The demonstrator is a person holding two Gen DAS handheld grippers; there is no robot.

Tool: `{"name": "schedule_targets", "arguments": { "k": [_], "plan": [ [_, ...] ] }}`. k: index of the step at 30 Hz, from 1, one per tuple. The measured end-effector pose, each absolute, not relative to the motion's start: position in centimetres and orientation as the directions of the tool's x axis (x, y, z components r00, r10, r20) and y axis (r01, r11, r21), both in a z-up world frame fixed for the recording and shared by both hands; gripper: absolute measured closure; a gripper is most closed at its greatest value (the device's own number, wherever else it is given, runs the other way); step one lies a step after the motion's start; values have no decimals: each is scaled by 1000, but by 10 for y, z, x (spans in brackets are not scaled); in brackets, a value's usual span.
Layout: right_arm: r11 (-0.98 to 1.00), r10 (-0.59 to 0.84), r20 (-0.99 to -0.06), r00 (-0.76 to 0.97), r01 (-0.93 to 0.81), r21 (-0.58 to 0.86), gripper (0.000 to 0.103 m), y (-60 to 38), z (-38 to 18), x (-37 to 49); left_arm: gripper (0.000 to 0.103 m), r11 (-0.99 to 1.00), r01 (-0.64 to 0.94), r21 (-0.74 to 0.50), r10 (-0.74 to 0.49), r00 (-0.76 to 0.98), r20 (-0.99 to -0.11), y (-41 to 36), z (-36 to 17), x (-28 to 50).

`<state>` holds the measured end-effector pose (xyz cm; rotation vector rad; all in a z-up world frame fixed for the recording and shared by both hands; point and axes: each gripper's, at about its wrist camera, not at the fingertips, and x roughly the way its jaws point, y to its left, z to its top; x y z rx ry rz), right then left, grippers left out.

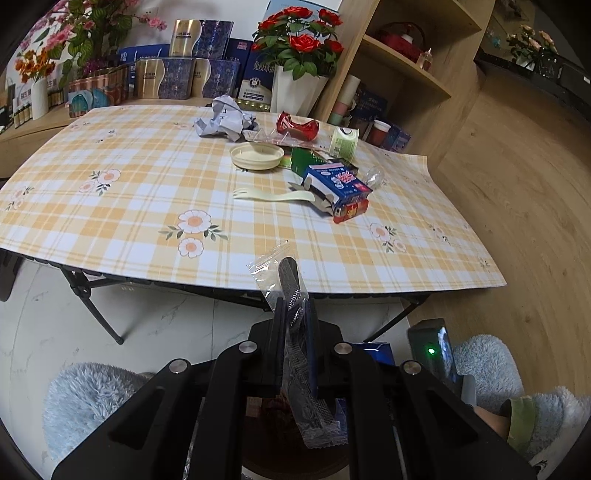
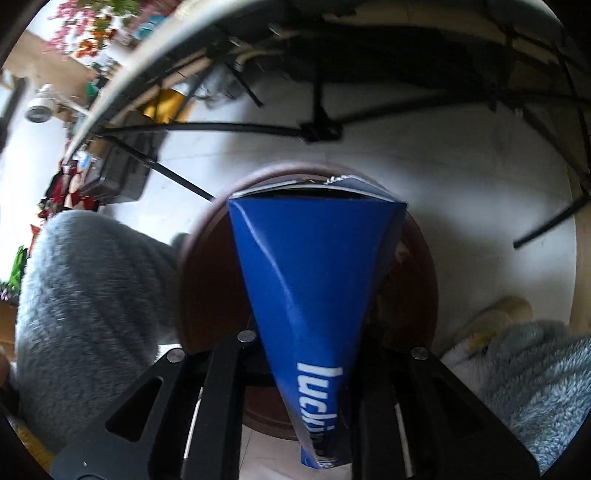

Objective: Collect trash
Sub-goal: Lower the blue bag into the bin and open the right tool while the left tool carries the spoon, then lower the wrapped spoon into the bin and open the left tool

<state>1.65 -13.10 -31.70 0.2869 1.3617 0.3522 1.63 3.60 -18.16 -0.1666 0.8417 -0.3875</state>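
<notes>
Blocking brown bin (image 2: 413, 280), blue carton (image 2: 314, 280) in right tongs (image 2: 317, 417), background blurred

**Hidden, cropped and blurred**

The right tool's (image 2: 325, 387) tips are covered by the blue carton (image 2: 314, 280), whose lower end and white lettering the bottom edge cuts off. The carton hides most of the brown bin (image 2: 207, 266). Flowers (image 2: 88, 33) at upper left are smeared. Print on the boxes (image 1: 201, 38) behind the tabletop (image 1: 110, 221) is illegible.
</notes>
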Motion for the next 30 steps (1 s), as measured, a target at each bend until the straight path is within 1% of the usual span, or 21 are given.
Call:
{"name": "schedule_targets", "arguments": {
  "k": [3,6,7,9,10,11,12,14,15,17,19,22,25,28,30],
  "plan": [
    [931,366,-920,138,-37,364,87,-134,-327,18,93,919,263,-296,-395,598,-697,36,-186,15],
    [930,364,-924,121,-4,366,86,-146,-331,16,93,920,258,-297,-393,595,-701,37,-188,15],
    [932,359,-926,117,5,362,84,-147,-331,15,93,920,257,-296,-392,592,-704,37,-190,15],
    [935,351,-928,126,13,355,69,-151,-328,15,93,920,257,-295,-391,588,-708,36,-192,15],
    [935,349,-927,135,13,354,53,-152,-326,14,93,921,260,-292,-390,584,-712,35,-194,15],
    [936,345,-926,151,12,351,46,-153,-323,15,93,921,262,-289,-389,581,-715,33,-196,14],
    [939,338,-926,166,8,344,46,-153,-320,16,93,921,264,-286,-388,577,-718,32,-198,14],
    [939,337,-921,197,-1,344,37,-155,-313,17,93,922,268,-278,-385,565,-730,29,-204,13],
    [940,333,-918,216,-2,340,35,-156,-308,17,93,923,270,-275,-383,558,-737,27,-207,13],
    [943,322,-905,280,-10,332,21,-159,-291,13,93,924,273,-268,-378,545,-748,25,-213,13],
    [951,294,-889,351,-13,309,12,-162,-274,10,93,924,279,-261,-376,534,-757,21,-217,13],
    [973,203,-845,495,-9,229,6,-168,-240,0,93,926,287,-247,-366,515,-775,16,-224,14],
    [990,96,-755,649,19,142,6,-175,-204,-11,93,926,290,-241,-359,487,-796,11,-233,16],
    [995,4,-688,725,69,78,6,-182,-186,-17,93,927,296,-231,-348,449,-823,4,-245,21],
    [994,-29,-670,742,93,61,6,-188,-181,-17,93,928,298,-225,-339,417,-843,-1,-254,24]
  ]
}}
